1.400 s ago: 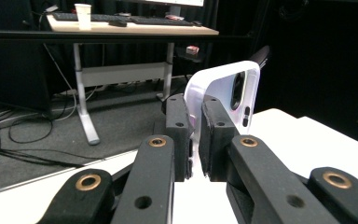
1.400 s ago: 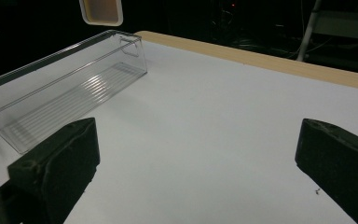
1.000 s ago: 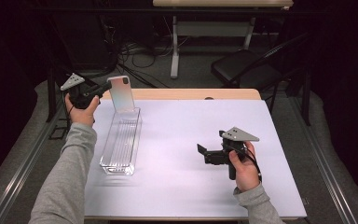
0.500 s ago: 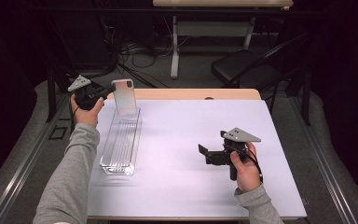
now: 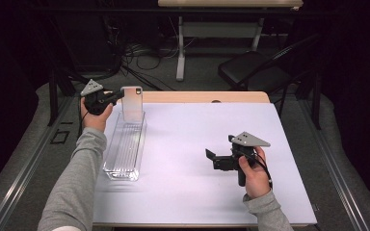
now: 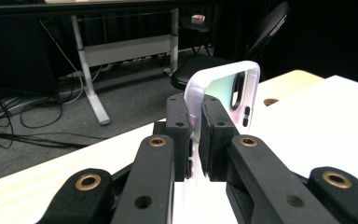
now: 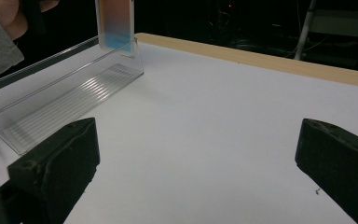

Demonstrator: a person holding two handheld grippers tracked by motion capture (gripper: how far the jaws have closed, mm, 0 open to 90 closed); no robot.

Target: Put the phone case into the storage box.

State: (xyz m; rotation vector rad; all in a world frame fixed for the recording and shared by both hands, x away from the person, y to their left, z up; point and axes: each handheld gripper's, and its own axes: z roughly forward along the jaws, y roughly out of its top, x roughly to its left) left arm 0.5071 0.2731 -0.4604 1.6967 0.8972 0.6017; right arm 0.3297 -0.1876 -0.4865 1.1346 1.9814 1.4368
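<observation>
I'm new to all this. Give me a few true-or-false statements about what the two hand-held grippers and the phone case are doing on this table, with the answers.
1. The left gripper has its fingers clamped on the translucent white phone case. True.
2. The phone case lies flat on the white tabletop. False: it is held upright over the far end of the long clear plastic ribbed tray.
3. The right gripper holds nothing. True.
4. The right gripper's fingers are shut. False: they stand wide apart, over bare tabletop.
5. The clear tray sits near the right gripper. False: it is on the table's left side, by the left gripper.
</observation>
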